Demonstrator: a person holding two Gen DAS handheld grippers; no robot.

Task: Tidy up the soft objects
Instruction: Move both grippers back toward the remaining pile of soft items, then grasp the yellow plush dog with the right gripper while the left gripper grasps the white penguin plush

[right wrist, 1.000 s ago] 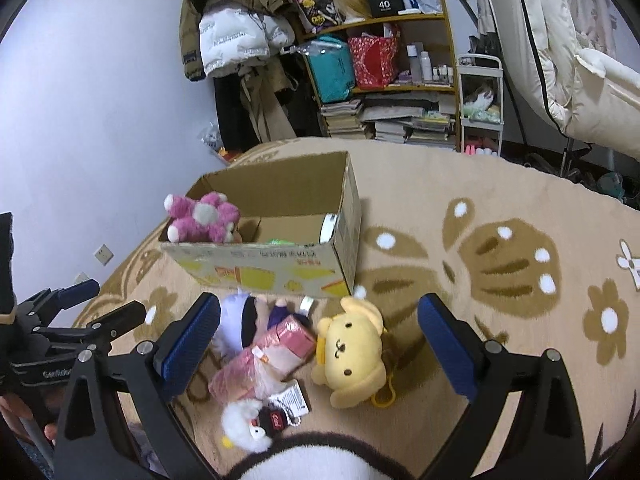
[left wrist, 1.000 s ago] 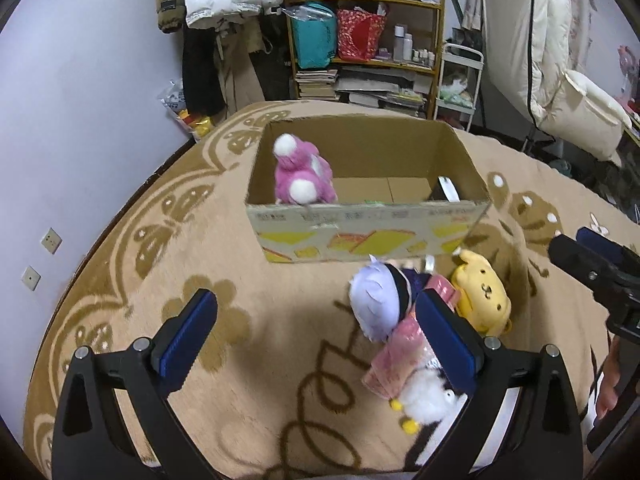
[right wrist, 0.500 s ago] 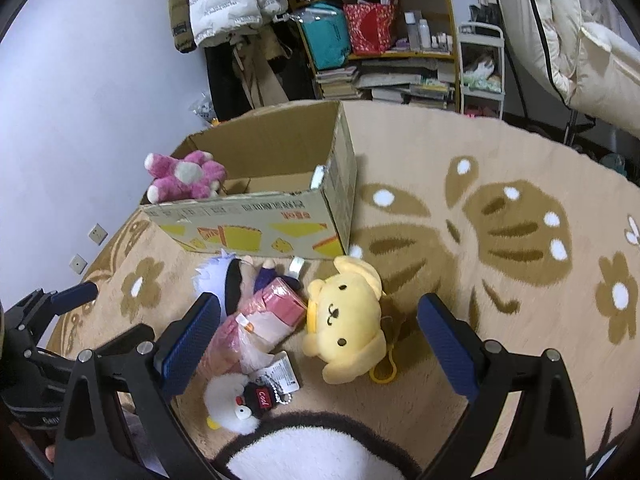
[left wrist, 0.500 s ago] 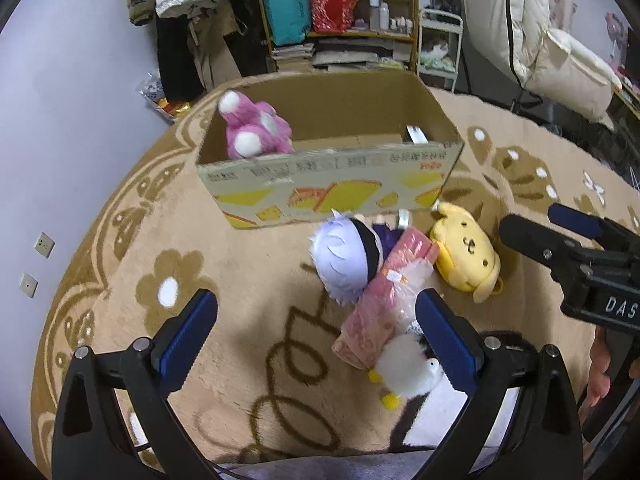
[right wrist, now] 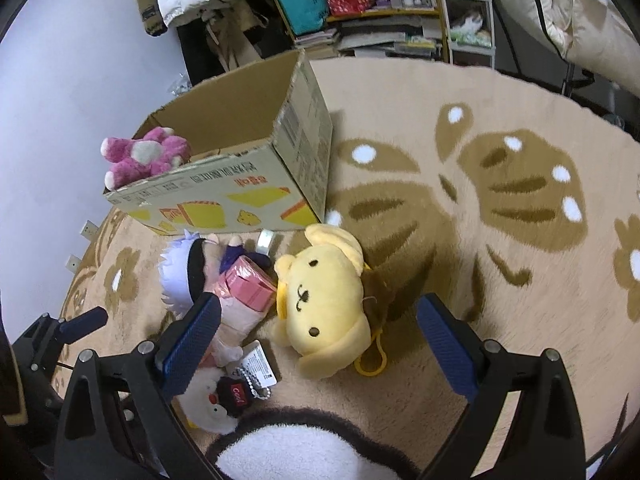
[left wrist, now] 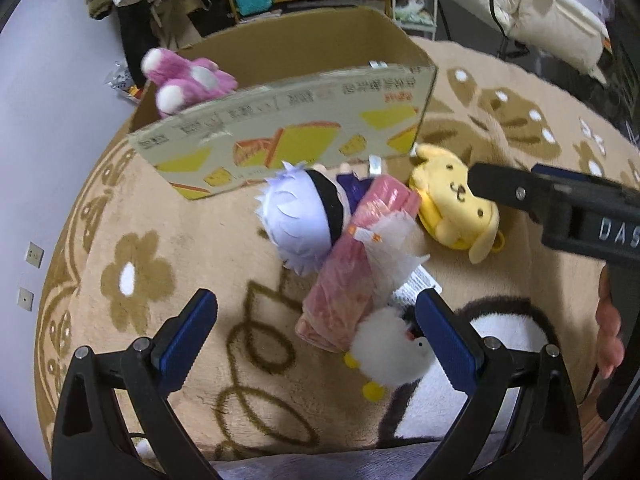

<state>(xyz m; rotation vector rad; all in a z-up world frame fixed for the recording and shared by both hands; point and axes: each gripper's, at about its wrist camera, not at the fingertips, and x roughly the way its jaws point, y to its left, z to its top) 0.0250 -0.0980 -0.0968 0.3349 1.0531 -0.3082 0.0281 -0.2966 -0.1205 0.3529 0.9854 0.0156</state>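
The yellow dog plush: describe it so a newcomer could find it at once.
Start at the open cardboard box on the beige patterned rug. Just off its near right corner lies the yellow floppy-eared dog plush, face up. Unlike the pink wrapped bundle beside it, it carries a yellow clip loop.

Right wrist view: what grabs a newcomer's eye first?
The yellow dog plush lying face-up on the rug, between the open right hand-held gripper fingers. Behind it, the cardboard box with a pink plush hanging over its left corner.
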